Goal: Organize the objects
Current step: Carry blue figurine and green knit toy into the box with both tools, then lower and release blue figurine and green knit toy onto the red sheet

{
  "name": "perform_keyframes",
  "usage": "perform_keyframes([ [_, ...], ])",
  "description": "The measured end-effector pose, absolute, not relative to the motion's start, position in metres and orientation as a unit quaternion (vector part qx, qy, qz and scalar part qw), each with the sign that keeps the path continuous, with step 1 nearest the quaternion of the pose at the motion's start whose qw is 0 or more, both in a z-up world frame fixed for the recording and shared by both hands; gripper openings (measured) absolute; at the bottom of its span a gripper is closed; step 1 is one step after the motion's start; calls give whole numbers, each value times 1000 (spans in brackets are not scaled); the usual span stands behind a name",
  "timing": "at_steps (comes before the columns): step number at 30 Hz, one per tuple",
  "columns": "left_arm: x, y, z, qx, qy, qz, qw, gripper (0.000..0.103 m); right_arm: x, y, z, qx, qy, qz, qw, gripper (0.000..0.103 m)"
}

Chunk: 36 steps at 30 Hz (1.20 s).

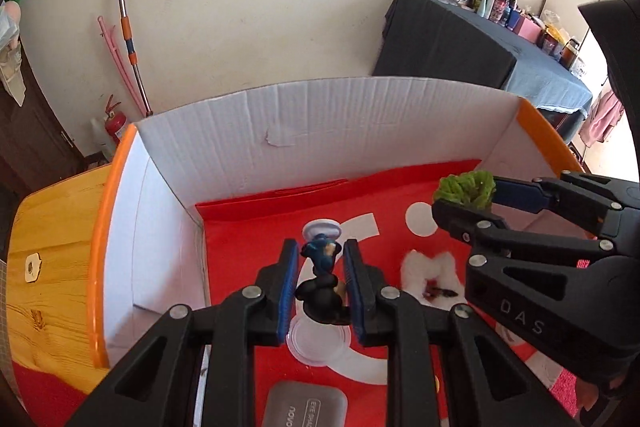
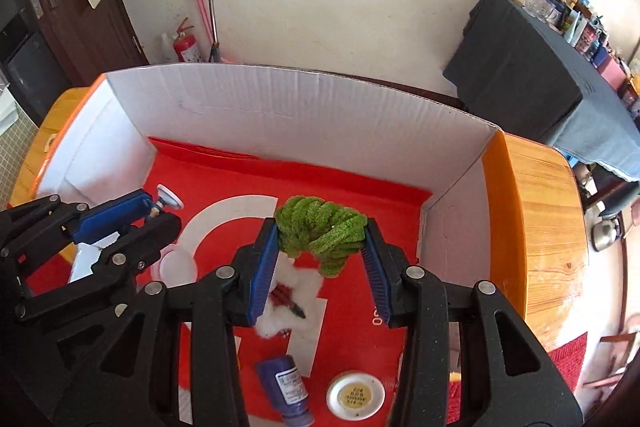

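Our left gripper (image 1: 320, 287) jaws clamp the dark figurine (image 1: 322, 291); right gripper (image 2: 320, 247) jaws clamp the green bundle (image 2: 320, 227). We should lower both gently into the box (image 2: 280, 107) before opening.

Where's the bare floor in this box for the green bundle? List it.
Free: the red floor between the green bundle and the back wall, and along the right wall. Crowded: beneath and nearer, around the white fluff, purple bottle and round tin.

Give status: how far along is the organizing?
Done: nothing visibly sorted. In hand: left tongs clamp the dark figurine; right tongs clamp the green chenille bundle. Left: purple bottle, round tin, white fluffy item, all loose on the red mat.
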<state>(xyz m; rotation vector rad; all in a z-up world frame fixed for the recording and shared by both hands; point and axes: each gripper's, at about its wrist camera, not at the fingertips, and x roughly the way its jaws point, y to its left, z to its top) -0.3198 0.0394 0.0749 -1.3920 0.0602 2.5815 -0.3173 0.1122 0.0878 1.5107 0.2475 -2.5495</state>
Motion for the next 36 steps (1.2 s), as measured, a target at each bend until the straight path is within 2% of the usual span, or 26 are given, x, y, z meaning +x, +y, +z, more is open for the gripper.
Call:
perform_keyframes([
  [16, -352, 42, 41, -520, 21, 849, 86, 24, -354, 119, 48, 562, 105, -819, 47, 41],
  [36, -355, 41, 37, -522, 23, 849, 83, 25, -346, 124, 47, 569, 101, -815, 54, 43],
])
